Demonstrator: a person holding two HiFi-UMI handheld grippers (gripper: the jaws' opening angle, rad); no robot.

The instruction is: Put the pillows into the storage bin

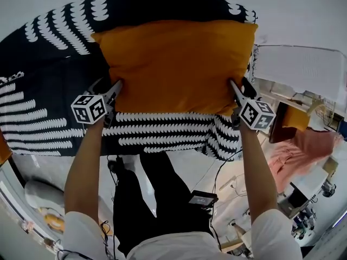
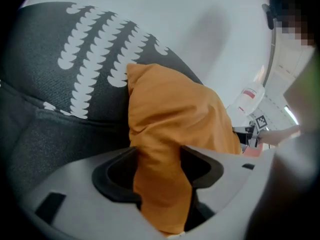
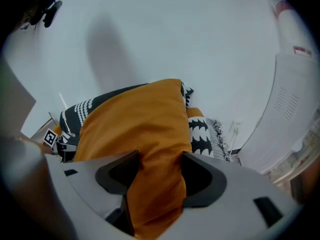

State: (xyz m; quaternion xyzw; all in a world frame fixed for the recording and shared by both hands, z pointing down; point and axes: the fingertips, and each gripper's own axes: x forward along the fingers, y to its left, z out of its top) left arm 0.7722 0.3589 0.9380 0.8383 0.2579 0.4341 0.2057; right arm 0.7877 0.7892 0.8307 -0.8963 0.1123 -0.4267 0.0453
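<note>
Orange pillow (image 2: 170,109) between left gripper (image 2: 159,156) jaws

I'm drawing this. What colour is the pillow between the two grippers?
The pillow is plain orange; the head view shows it best.

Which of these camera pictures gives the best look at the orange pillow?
The head view: the whole orange pillow shows, lying on the black-and-white cushion. The left gripper view and the right gripper view each show only one corner, between that gripper's jaws.
</note>
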